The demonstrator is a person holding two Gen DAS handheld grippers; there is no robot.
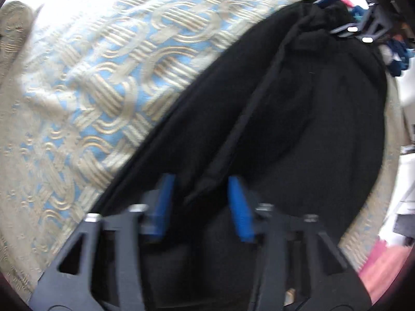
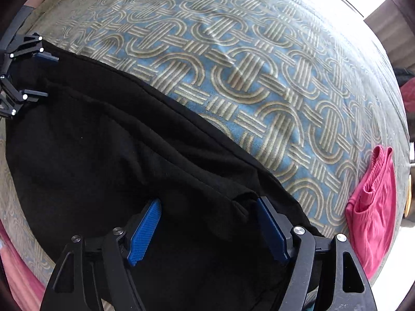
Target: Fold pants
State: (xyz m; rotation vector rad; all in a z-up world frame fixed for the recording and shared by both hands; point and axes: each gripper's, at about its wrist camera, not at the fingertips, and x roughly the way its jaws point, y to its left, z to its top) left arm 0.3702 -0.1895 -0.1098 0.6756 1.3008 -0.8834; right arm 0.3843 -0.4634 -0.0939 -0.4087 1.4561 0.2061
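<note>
Both grippers point down at the black pants on your patterned bedspread — right gripper wide apart, left gripper narrower, gripping nothing. Pink shorts lie well off to the side.

A wide bed cover fills most of both views. It is light blue with a woven pattern of beige interlocked rings and short stripes, and its cloth has soft wrinkles. Strong daylight falls on its far part and makes it almost white in the left view. A pink folded cloth lies on the cover near its right edge.
</note>
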